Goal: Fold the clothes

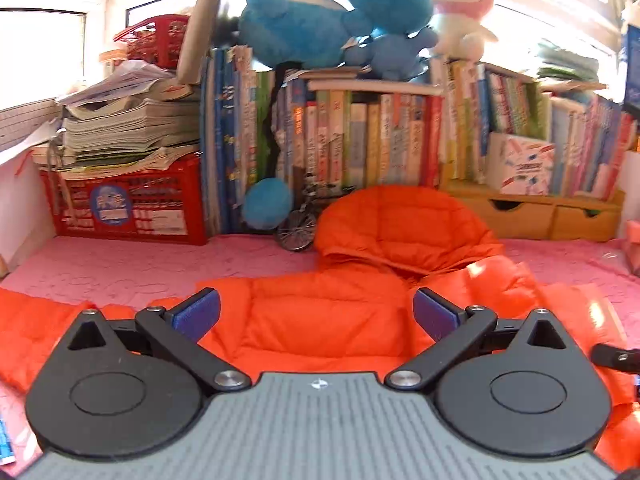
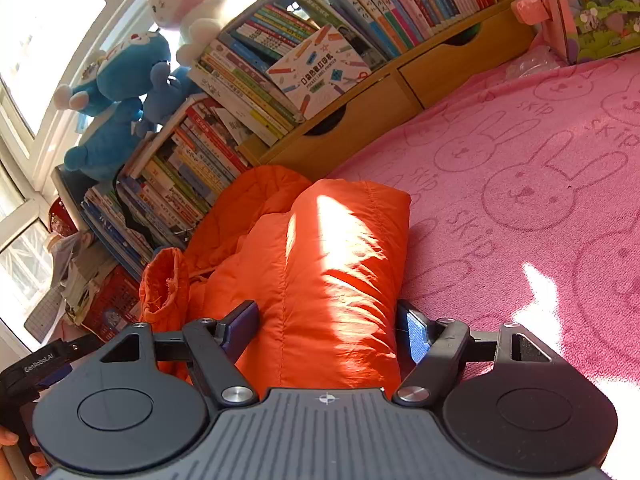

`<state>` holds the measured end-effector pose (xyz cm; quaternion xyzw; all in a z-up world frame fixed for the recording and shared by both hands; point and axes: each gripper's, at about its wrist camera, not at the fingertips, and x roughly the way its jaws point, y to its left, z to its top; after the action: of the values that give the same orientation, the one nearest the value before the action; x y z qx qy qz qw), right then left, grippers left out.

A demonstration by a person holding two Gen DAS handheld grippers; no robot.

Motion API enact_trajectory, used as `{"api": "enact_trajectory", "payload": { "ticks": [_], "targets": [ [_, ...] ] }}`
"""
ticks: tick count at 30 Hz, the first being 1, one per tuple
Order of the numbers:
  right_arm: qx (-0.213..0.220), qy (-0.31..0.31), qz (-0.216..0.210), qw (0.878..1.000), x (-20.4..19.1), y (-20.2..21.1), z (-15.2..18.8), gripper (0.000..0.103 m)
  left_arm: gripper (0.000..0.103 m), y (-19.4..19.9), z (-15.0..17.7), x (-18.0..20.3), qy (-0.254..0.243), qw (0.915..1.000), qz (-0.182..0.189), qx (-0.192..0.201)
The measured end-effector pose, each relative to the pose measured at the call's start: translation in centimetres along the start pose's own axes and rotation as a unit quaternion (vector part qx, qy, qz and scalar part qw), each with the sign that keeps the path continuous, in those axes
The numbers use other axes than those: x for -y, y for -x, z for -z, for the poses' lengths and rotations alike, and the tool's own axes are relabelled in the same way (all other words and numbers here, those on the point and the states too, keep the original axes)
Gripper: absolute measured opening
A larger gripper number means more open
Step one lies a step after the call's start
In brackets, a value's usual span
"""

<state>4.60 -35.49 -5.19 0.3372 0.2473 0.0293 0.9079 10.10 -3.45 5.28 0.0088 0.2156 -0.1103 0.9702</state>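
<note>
Our right gripper [image 2: 326,330] stands spread around a folded-over panel of the orange quilted puffer jacket [image 2: 320,264], pads not visibly pressing; our left gripper [image 1: 316,312] hovers open above its body on the pink bunny-print blanket [image 2: 520,184]. Mid-fold, we judge; next comes the spread sleeve, books [image 1: 360,136] behind.

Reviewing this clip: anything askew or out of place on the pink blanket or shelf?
Nothing is damaged or spilled. The orange jacket lies half folded, its hood pushed up against the books and a small toy bicycle. The blue plush toys slump on top of the books.
</note>
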Motion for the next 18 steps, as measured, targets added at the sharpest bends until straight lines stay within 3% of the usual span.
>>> {"api": "enact_trajectory", "payload": {
  "ticks": [2,5,7,9,14,15,18],
  "targets": [
    [0.000,-0.001,-0.001,1.000,0.0,0.0,0.0,0.074,0.103,0.6,0.3,2.7,-0.040,0.9977,0.054,0.008],
    [0.003,-0.008,-0.003,1.000,0.2,0.1,0.0,0.074,0.103,-0.1,1.9,7.0,-0.133,0.9896,0.055,0.013],
    [0.008,-0.016,-0.004,1.000,0.5,0.3,0.0,0.074,0.103,-1.8,3.0,8.6,-0.176,0.9843,0.014,0.005],
    [0.015,-0.025,-0.004,1.000,0.8,0.5,-0.1,0.074,0.103,-3.7,3.5,8.4,-0.181,0.9830,-0.027,-0.012],
    [0.021,-0.031,-0.003,0.999,1.0,0.6,-0.1,0.074,0.103,-5.8,3.5,2.7,-0.113,0.9808,-0.155,-0.036],
    [0.020,-0.030,-0.002,0.999,1.0,0.6,-0.1,0.074,0.103,-5.7,3.6,1.3,-0.102,0.9764,-0.186,-0.037],
    [0.019,-0.026,0.001,0.999,0.9,0.5,-0.1,0.074,0.103,-5.5,4.5,-2.5,-0.102,0.9512,-0.286,-0.057]
  ]
}}
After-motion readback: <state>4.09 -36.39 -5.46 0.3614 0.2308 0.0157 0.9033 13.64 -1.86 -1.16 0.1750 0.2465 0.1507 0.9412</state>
